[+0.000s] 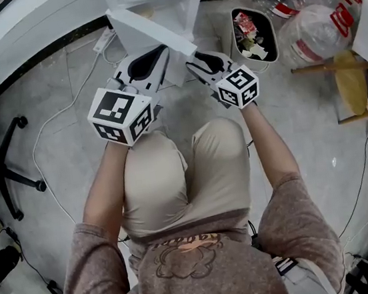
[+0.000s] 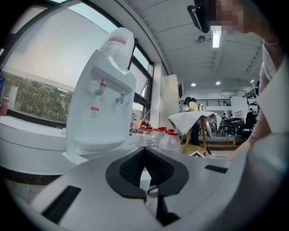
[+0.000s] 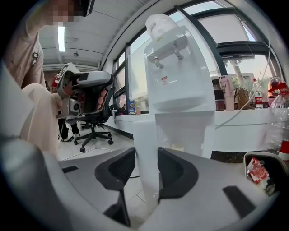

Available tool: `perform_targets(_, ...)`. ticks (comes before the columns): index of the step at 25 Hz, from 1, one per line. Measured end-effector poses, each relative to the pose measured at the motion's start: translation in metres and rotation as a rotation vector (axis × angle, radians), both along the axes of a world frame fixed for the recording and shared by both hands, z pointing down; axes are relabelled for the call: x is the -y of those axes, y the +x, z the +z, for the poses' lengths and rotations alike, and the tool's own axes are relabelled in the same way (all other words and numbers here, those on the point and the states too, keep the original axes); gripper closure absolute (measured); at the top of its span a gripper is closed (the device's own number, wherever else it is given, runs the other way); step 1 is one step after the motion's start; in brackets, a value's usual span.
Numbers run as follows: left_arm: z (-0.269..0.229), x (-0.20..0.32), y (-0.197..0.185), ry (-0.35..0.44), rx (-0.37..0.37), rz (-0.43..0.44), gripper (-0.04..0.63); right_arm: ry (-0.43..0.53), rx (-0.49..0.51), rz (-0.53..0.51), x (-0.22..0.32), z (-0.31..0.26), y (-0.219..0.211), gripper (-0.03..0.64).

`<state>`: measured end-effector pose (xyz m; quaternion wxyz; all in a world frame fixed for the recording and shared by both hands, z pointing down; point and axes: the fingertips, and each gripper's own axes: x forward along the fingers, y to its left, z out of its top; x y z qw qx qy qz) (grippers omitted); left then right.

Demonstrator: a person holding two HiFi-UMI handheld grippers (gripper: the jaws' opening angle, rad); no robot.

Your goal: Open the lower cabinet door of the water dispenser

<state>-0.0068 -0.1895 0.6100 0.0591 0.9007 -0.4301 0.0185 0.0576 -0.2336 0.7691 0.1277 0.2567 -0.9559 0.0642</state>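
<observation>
Pinching lower cabinet door (image 3: 148, 128) edge, right tool (image 3: 146, 152), left tool (image 2: 144, 150) jaws together

Left gripper (image 2: 144, 151) shown level, dark pads (image 2: 129, 169) brought together at tips, nothing held between. White water dispenser (image 2: 101, 113) framed upper left, inverted bottle (image 2: 118, 43) seated on top, two taps (image 2: 103, 85) set beneath. Red-capped plastic bottles (image 2: 159, 137) clustered just right of dispenser. Cloth-draped table (image 2: 194, 119) and standing person (image 2: 193, 104) glimpsed far behind. Windows (image 2: 40, 63) lit at left.
</observation>
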Motion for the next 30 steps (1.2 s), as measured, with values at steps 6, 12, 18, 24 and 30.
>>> perform_targets(6,-0.001,-0.001,-0.006,-0.003,0.003,-0.02,0.582,-0.003,0.0,-0.112,-0.026,0.0,-0.02,0.508)
perform_targets(12,-0.003,-0.004,-0.02,-0.001,-0.006,-0.05,0.582,-0.002,-0.013,-0.228,-0.048,-0.001,-0.044,0.533)
perform_targets(18,-0.004,-0.007,-0.034,0.003,-0.004,-0.08,0.582,-0.034,0.017,-0.338,-0.067,0.0,-0.069,0.554)
perform_targets(24,-0.005,-0.008,-0.05,0.0,-0.002,-0.112,0.583,-0.023,0.01,-0.435,-0.082,0.001,-0.094,0.561)
perform_targets(30,-0.005,-0.008,-0.062,-0.001,-0.003,-0.135,0.581,-0.049,0.028,-0.519,-0.092,0.001,-0.116,0.566)
